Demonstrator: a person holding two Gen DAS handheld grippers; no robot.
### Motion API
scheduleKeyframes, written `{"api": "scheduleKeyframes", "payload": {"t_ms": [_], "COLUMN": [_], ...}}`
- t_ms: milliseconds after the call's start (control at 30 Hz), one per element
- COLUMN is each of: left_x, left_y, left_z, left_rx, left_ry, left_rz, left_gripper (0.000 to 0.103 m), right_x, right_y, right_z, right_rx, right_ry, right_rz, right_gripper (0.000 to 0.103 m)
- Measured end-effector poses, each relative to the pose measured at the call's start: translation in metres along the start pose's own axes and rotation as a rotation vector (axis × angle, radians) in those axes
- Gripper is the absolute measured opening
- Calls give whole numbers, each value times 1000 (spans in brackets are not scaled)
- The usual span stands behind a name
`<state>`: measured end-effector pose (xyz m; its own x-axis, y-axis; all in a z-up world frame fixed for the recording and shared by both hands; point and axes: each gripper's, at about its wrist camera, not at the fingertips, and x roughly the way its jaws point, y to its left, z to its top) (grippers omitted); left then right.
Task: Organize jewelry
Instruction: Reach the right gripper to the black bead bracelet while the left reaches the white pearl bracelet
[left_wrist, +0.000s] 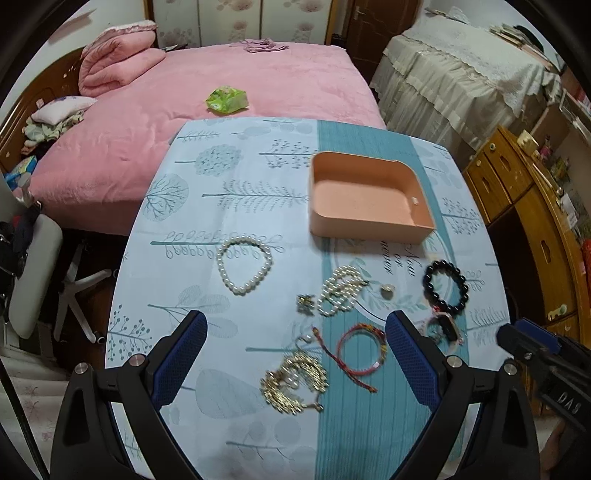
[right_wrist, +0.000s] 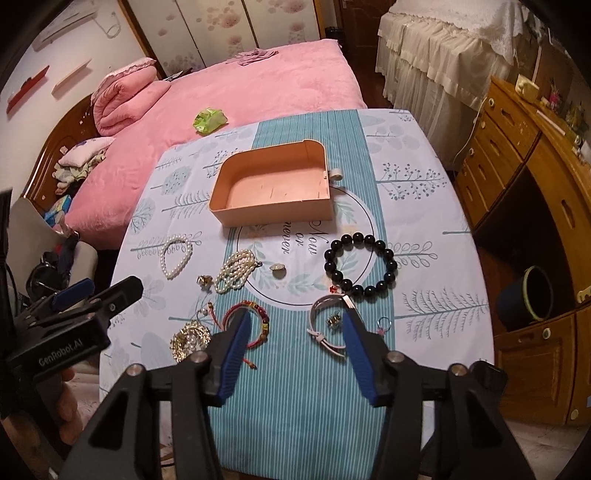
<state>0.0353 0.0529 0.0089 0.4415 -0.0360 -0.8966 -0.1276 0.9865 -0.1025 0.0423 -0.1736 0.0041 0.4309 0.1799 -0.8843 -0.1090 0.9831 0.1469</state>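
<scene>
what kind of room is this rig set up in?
Most likely a home bedroom. A bed with a pink cover and a folded quilt sits right behind the small table, and a wooden dresser stands along the right side. The table holds jewelry beside a pink tray.

"GenRobot.AI" on the left tongs (right_wrist: 99, 293); "Now or never" on the tablecloth (right_wrist: 424, 229).

In the left wrist view, the right gripper (left_wrist: 517, 341) is cut off by the right edge. A gripper finger (left_wrist: 413, 354) hides part of the watch (left_wrist: 445, 326). The small gold piece (right_wrist: 334, 320) is too small to identify.
</scene>
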Motion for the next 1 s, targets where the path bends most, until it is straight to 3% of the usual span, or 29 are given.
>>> {"api": "scheduleKeyframes", "payload": {"t_ms": [200, 467, 600, 867, 1000], "left_x": [31, 77, 104, 147, 156], "left_y": [29, 41, 42, 52, 53], "left_z": [13, 28, 33, 36, 36], "left_rx": [-38, 44, 60, 35, 60], "left_ry": [54, 107, 149, 226, 240], "left_rz": [4, -6, -18, -40, -60], "left_gripper": [96, 95, 80, 80, 69], "right_x": [25, 66, 86, 128, 149], "right_y": [-18, -41, -45, -48, -45], "right_z": [9, 20, 29, 40, 41], "right_rx": [45, 93, 78, 22, -16], "right_ry": [44, 119, 146, 219, 250], "right_rz": [2, 24, 33, 35, 12], "right_gripper": [39, 34, 34, 34, 34]}}
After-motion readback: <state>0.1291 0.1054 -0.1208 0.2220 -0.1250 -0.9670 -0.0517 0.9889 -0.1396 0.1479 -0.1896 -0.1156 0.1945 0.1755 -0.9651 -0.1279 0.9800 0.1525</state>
